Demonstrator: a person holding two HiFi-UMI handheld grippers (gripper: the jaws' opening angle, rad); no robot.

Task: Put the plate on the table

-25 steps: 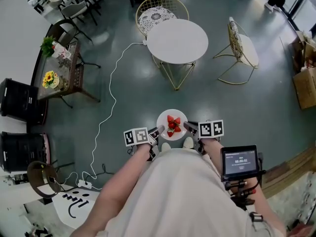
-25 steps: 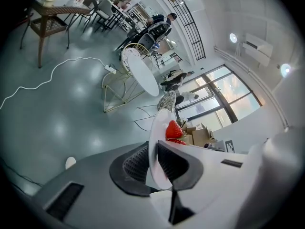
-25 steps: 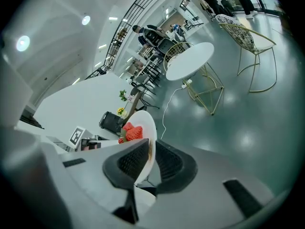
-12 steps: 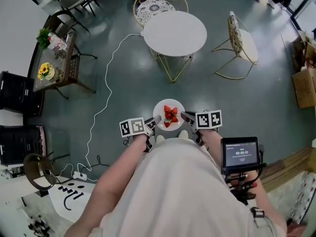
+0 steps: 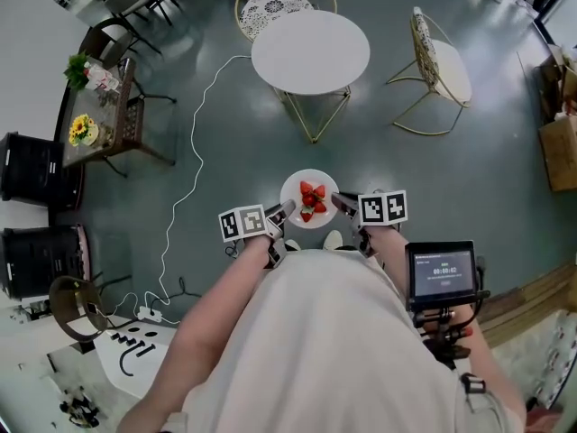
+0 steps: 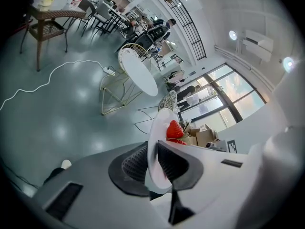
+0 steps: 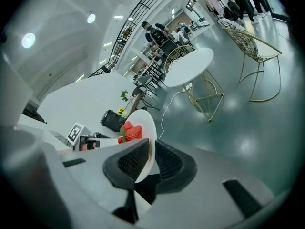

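A white plate (image 5: pixel 299 211) with red strawberries (image 5: pixel 312 198) on it hangs in the air in front of the person, held level between both grippers. My left gripper (image 5: pixel 283 211) is shut on the plate's left rim (image 6: pixel 153 152). My right gripper (image 5: pixel 340 202) is shut on its right rim (image 7: pixel 147 152). The strawberries (image 6: pixel 175 129) show above each pair of jaws (image 7: pixel 129 131). The round white table (image 5: pixel 310 51) on gold wire legs stands ahead over the grey floor, its top bare.
Two gold wire chairs flank the table, one behind (image 5: pixel 279 0) and one to its right (image 5: pixel 440 65). A white cable (image 5: pixel 187 180) snakes over the floor at the left. A dark side table with flowers (image 5: pixel 101 106) stands far left. Cardboard boxes (image 5: pixel 559 144) sit at the right edge.
The person has walked forward with the plate: the round table has come nearer in the head view. Both grips on the plate are unchanged.
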